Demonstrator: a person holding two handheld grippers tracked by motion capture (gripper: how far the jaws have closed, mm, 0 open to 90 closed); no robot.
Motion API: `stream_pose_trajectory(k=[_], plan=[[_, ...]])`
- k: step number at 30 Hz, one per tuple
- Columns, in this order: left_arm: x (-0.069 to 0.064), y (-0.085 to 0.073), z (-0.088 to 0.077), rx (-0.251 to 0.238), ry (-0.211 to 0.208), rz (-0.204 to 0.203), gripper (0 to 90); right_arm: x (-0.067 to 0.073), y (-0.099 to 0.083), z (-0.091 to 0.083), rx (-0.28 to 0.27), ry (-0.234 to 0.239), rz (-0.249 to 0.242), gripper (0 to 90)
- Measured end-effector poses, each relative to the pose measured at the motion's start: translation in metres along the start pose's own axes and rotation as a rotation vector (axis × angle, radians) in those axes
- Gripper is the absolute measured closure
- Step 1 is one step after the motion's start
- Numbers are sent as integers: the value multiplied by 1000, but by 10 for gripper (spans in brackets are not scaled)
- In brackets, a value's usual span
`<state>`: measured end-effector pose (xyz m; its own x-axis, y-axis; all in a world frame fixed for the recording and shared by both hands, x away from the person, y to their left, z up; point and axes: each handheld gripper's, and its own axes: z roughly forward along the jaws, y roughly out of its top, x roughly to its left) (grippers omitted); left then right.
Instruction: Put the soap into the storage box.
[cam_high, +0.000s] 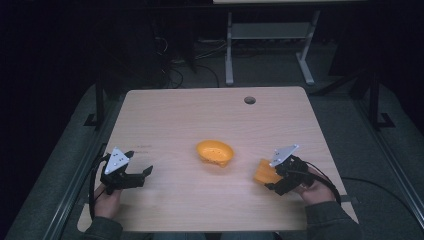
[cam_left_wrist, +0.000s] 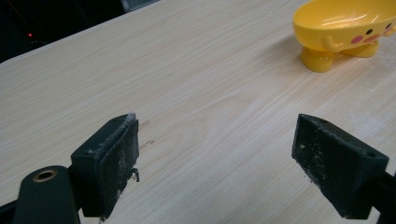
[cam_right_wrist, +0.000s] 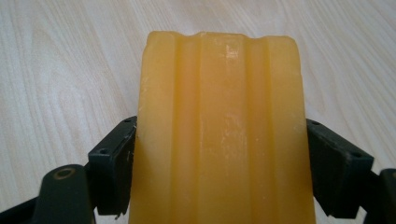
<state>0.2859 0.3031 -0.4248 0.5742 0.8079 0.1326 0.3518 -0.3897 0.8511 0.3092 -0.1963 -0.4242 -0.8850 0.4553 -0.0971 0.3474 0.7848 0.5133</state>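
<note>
The soap (cam_right_wrist: 219, 135) is pinched between the right gripper's (cam_right_wrist: 219, 158) jaws; the left gripper (cam_left_wrist: 215, 163) is held spread, nothing clasped; the dish (cam_left_wrist: 345, 28) is seen ahead, to its right.

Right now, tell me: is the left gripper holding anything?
No, the left gripper has its jaws wide apart over bare table.

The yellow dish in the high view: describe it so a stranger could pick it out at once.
On the pale wooden table, look near the middle, between the two grippers. There stands the yellow dish, an oval bowl on stubby feet with a duck face on its side, unlike the flat, ridged orange bar in the right gripper.
</note>
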Motion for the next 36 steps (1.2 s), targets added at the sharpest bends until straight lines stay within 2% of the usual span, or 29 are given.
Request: stream_pose_trajectory(k=[14,23,24,36], plan=[[1,0,0,-8,0,-9,141,-9,31,0,20,28,-45,207],[0,0,0,-9,-4,-8,141,-12,45,4,46,28,-82,207],[0,0,0,-9,-4,-6,141,-12,46,4,50,35,-74,207],[0,0,0,-11,-2,-8,141,-18,62,2,45,38,-101,207]])
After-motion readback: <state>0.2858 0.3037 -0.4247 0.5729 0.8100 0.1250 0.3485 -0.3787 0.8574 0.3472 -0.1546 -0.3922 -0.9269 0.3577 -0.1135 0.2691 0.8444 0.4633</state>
